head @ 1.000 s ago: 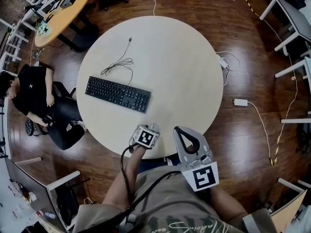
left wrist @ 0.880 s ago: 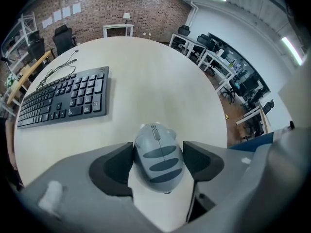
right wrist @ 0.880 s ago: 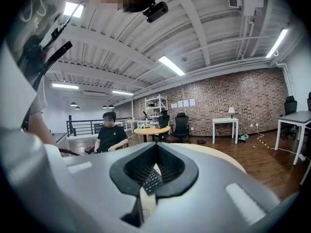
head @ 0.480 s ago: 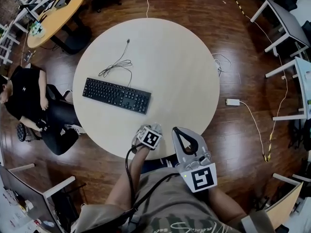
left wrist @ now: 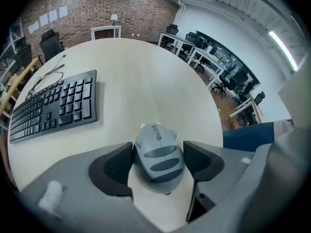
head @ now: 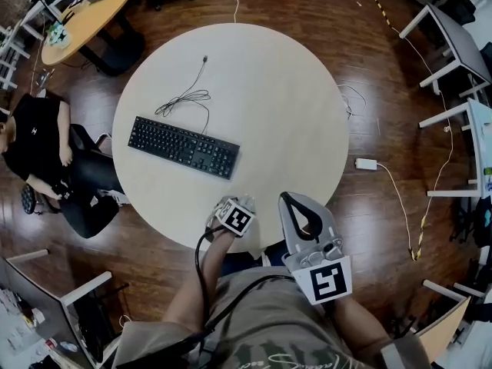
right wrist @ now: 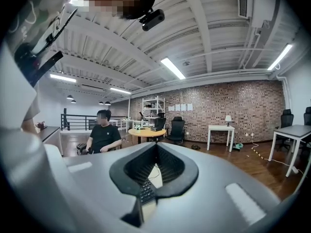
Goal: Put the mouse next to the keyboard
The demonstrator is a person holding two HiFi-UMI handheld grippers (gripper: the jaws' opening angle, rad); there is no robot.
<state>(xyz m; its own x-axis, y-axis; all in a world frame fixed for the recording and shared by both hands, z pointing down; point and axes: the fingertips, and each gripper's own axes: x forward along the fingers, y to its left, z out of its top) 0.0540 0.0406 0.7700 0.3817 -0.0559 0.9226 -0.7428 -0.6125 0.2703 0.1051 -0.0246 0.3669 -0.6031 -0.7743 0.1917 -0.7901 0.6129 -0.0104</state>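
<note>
**Head view.** A round tabletop [head: 284,98] stands on a dark wood floor [head: 384,60]. A black keyboard [head: 183,147] lies in the left half, slanted, with its left end near the left edge. Its coiled cable [head: 187,97] trails toward the far edge. From the keyboard's right end to the right edge the surface is bare, as is the strip between the keyboard and the near edge. The left gripper [head: 233,215] sits over the near edge, and its marker cube hides what lies beneath it. The right gripper [head: 290,203] is just beside it, held off the tabletop past the near edge. A seated person [head: 42,148] is beyond the left edge, and an orange table [head: 88,18] stands well apart at the far left.

**Left gripper view.** The jaws are partly open and grasp a grey mouse [left wrist: 159,157]: the dark pads [left wrist: 115,166] press its two flanks. The mouse is at the near edge of the tabletop [left wrist: 146,81], apart from the keyboard [left wrist: 53,108], which lies ahead and to the left. Whether the mouse rests on the surface cannot be told.

**Right gripper view.** The jaws of the right gripper [right wrist: 155,150] are clenched tip to tip and hold nothing. Their pads enclose a loop through which part of the keyboard [right wrist: 145,191] shows. The gripper points level across the room, toward the seated person [right wrist: 104,132].
</note>
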